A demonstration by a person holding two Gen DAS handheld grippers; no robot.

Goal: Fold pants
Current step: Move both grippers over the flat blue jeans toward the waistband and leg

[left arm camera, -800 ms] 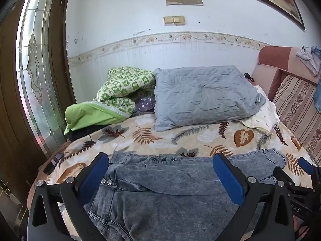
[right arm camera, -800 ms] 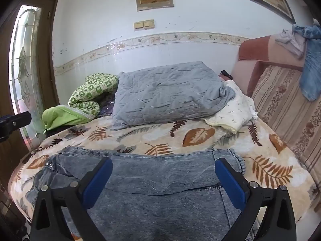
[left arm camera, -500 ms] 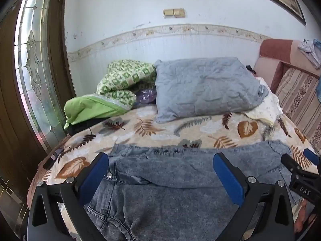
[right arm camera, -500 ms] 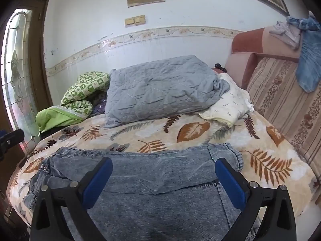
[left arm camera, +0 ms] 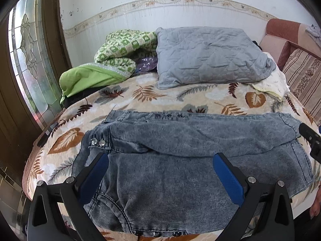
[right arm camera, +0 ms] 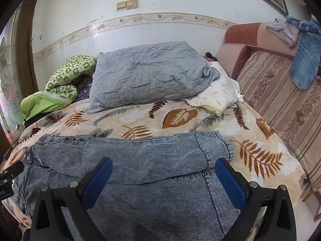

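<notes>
The left gripper (left arm camera: pixel 160 172) and right gripper (right arm camera: pixel 163 173) are held spread wide, nothing clasped, above one pair of grey denim pants (left arm camera: pixel 190 150), which is laid across the near edge of a leaf-patterned bedspread (right arm camera: pixel 180 118). Farther back, one grey quilted pillow (right arm camera: pixel 148 74), one cream pillow (right arm camera: pixel 216 94) and one green blanket (left arm camera: pixel 112 60) are seen against a white tiled wall (right arm camera: pixel 140 34). No containers are seen.

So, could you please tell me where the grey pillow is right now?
The grey pillow lies at the far side of the bed, against the wall, between the green quilt on its left and a cream cushion on its right.
</notes>
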